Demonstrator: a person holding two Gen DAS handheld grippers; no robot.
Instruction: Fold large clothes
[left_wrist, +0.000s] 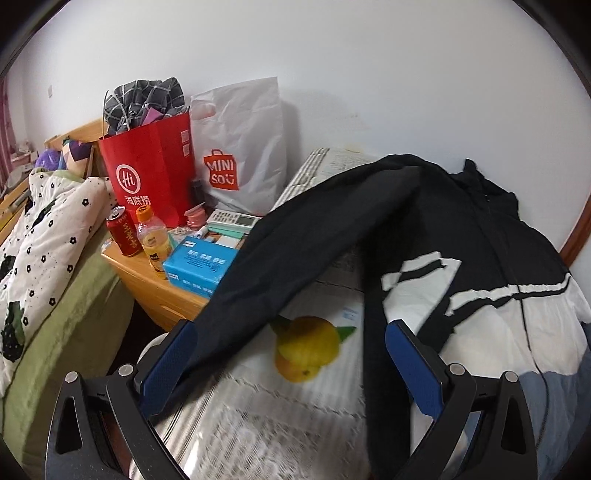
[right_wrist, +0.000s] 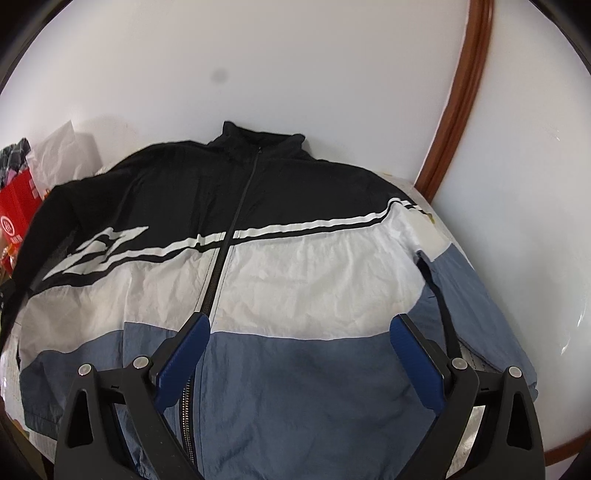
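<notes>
Here, jacket (right_wrist: 295, 266) zipped flat in right view — left view adds nightstand (left_wrist: 155, 284), both hand-held grippers (left_wrist: 291, 350) (right_wrist: 299, 339) released.

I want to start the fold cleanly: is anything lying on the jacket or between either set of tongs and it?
Nothing visible does. The jacket lies spread flat, front up and bare. The right tongs are open just above its lower front; the left tongs are open by its black sleeve.

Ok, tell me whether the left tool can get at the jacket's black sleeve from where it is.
Probably yes. The left tool is open and empty, and the black sleeve already runs down between its fingers over the fruit-print cover. Nothing lies on top of the sleeve; the nightstand clutter stands off to the side.
</notes>
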